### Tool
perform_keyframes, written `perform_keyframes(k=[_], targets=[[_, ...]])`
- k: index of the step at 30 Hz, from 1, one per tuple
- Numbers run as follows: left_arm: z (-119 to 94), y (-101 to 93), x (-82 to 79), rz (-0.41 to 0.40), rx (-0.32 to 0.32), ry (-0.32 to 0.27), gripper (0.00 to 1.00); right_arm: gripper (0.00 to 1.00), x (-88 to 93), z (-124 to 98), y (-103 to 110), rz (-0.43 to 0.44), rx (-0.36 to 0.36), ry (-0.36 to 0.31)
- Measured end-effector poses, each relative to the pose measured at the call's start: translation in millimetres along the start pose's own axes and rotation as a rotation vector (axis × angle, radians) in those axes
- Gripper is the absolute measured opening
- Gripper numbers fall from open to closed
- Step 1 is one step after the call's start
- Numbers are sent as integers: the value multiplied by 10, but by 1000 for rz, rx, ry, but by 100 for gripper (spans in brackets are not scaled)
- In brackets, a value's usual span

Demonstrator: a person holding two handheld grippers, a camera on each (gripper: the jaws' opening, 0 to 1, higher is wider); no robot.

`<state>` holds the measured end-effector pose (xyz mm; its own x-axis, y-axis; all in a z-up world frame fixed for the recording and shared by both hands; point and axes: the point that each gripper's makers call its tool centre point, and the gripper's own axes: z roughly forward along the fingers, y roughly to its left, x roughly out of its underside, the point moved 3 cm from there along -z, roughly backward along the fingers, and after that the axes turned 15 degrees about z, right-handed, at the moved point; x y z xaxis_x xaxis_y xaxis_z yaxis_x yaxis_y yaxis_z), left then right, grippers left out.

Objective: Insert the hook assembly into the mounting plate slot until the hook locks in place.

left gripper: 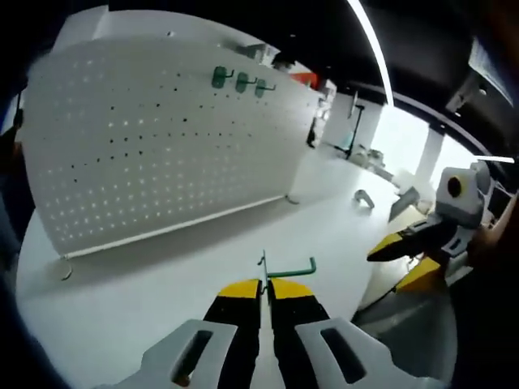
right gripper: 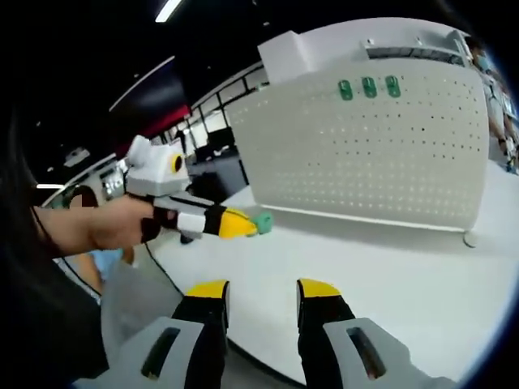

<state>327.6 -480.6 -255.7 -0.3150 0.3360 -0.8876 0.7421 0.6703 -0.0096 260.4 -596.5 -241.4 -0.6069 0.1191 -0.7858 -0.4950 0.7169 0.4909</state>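
While left gripper (left gripper: 265, 285) jaws pinch green hook (left gripper: 290, 268) — right gripper (right gripper: 263, 293) jaws spread | pegboard (right gripper: 365, 146) upright

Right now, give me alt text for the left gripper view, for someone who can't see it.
The left gripper, jaws shut, holds a green hook over a white table, facing an upright white pegboard with three green hooks mounted near its top. The right gripper enters from the right.
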Motion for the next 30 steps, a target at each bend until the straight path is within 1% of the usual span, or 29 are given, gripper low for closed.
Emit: perform_keyframes(k=[3,5,10,11,12,13,15,16,18,20,22,24,25,26,28,30], targets=[[-56,-87,-53,-31,14,-32,3,30,-96,-8,65,9,-10,-36],[-102,-137,-104,-51,15,-57,3,29,-136,-8,100,19,-20,-49],[-198,-235,-229,-60,6,-117,3,28,-232,-10,191,62,-47,-84],[-214,-262,-252,-60,6,-129,3,27,-254,-11,203,73,-50,-96],[-221,-279,-266,-60,7,-135,3,25,-304,-12,229,113,-59,-122],[-237,-311,-304,-54,5,-153,3,25,-307,-10,232,104,-61,-121],[-257,-348,-368,-39,-1,-179,3,25,-351,6,267,116,-69,-128],[-263,-363,-392,-28,-1,-188,3,25,-393,15,297,131,-80,-144],[-276,-406,-452,3,1,-202,3,25,-432,27,327,143,-89,-152],[-283,-406,-483,27,-2,-212,3,24,-488,38,361,164,-105,-173],[-312,-426,-536,39,-8,-232,3,24,-537,48,365,220,-113,-195],[-341,-434,-586,40,-10,-252,3,22,-623,31,380,288,-138,-250],[-350,-434,-601,44,-11,-258,3,21,-643,22,395,322,-155,-255],[-358,-438,-614,51,-13,-262,3,19,-662,16,399,338,-163,-263],[-372,-446,-632,72,-21,-267,3,16,-677,20,398,344,-168,-259],[-387,-458,-657,79,-25,-274,3,12,-687,37,408,375,-182,-255]])
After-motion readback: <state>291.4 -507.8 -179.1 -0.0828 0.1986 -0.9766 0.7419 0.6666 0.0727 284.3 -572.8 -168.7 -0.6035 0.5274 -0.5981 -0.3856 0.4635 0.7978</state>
